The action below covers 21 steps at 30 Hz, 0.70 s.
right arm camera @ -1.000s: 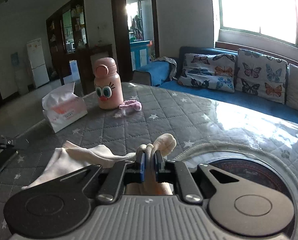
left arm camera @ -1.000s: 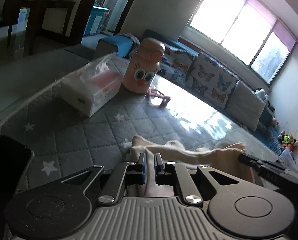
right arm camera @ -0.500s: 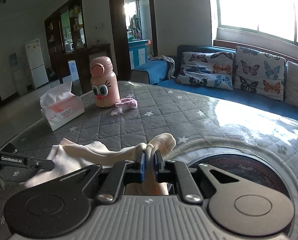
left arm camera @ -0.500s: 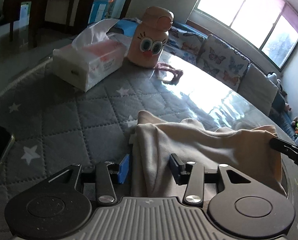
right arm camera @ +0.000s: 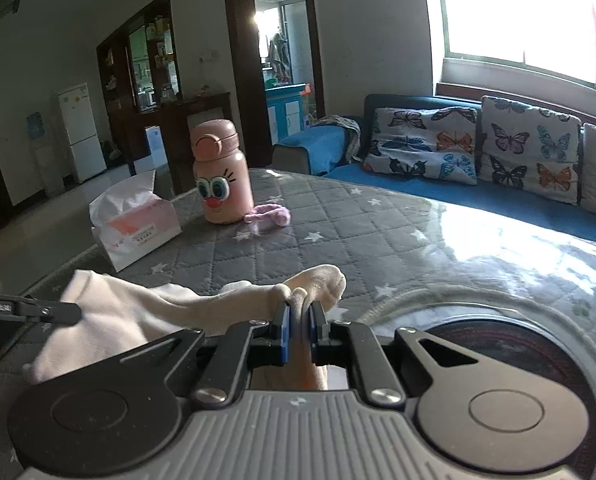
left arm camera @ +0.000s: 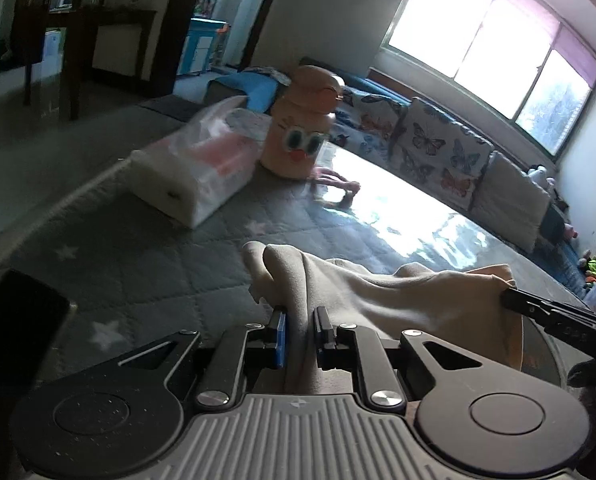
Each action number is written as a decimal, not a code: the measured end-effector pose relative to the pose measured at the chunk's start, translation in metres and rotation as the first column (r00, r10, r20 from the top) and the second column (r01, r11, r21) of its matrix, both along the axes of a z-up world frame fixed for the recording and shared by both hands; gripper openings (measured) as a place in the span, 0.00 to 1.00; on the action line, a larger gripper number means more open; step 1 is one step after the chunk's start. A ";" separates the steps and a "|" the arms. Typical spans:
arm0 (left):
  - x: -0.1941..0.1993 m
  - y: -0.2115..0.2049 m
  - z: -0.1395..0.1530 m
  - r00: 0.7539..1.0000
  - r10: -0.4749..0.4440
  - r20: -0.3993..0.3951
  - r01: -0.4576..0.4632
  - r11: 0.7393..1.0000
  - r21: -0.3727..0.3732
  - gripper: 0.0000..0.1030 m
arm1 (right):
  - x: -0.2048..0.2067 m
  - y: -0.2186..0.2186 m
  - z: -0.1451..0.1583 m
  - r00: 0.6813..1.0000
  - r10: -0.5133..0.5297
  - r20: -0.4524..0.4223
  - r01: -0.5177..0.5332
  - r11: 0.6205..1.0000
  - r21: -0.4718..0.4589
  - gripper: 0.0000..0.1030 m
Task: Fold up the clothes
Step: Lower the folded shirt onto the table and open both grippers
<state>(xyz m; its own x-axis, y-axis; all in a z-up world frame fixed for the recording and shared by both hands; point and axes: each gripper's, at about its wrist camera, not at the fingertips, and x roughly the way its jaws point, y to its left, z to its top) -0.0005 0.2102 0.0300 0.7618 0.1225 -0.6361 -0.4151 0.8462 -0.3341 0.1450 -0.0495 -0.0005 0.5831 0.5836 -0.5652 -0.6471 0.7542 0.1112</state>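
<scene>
A cream cloth garment (left arm camera: 398, 300) lies bunched on the grey quilted star mat (left arm camera: 185, 264). My left gripper (left arm camera: 300, 332) is shut on a fold at the garment's left end. My right gripper (right arm camera: 299, 330) is shut on a rolled edge at the garment's (right arm camera: 145, 308) right end, just above the mat (right arm camera: 378, 232). The right gripper's finger shows as a black bar in the left wrist view (left arm camera: 554, 312); the left gripper's finger shows in the right wrist view (right arm camera: 29, 310). The cloth hangs slack between the two.
A tissue box (right arm camera: 133, 228), a pink cartoon-face bottle (right arm camera: 219, 174) and a pink hair tie (right arm camera: 269, 214) stand at the mat's far side. A dark phone (left arm camera: 13, 332) lies at the left. A round dark mat (right arm camera: 510, 340) lies to the right. A sofa (right arm camera: 478, 152) stands behind.
My left gripper was shut, opened half a second ago, and has shut again on a fold of the garment. The right gripper keeps its hold and has barely moved.
</scene>
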 end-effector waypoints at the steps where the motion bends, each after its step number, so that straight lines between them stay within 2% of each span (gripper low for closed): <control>1: 0.000 0.003 -0.001 1.000 0.009 -0.008 -0.009 1.000 0.005 0.15 | 0.001 0.004 -0.003 1.000 0.004 -0.006 -0.004 1.000 -0.001 0.09; 4: 0.001 0.010 -0.009 0.999 0.024 -0.044 -0.024 1.000 -0.001 0.18 | 0.004 0.015 -0.012 1.000 0.005 -0.006 -0.005 1.000 -0.025 0.15; 7: -0.001 0.014 -0.013 0.998 0.030 -0.057 -0.030 1.000 0.002 0.21 | 0.007 0.017 -0.016 1.000 -0.003 -0.016 0.003 0.999 -0.040 0.16; 8: -0.002 0.015 -0.013 0.998 0.033 -0.058 -0.033 0.999 0.005 0.24 | 0.008 0.016 -0.016 1.000 -0.006 -0.015 0.005 0.999 -0.043 0.16; 9: -0.003 0.016 -0.012 0.998 0.036 -0.052 -0.036 0.999 0.006 0.32 | 0.008 0.016 -0.016 1.000 -0.007 -0.010 0.007 0.999 -0.046 0.16; 10: -0.003 0.017 -0.010 0.998 0.038 -0.041 -0.038 0.999 0.010 0.34 | 0.008 0.016 -0.015 1.000 -0.005 -0.009 0.005 0.999 -0.045 0.16; 14: 0.004 0.013 -0.001 1.000 0.007 -0.003 -0.007 1.000 0.023 0.34 | 0.010 0.022 -0.016 0.999 0.022 -0.033 -0.024 0.999 -0.042 0.16; 21: 0.040 0.008 -0.016 0.998 -0.048 -0.043 0.049 0.999 0.019 0.42 | 0.025 0.036 -0.037 0.994 0.034 -0.108 -0.040 0.998 -0.052 0.16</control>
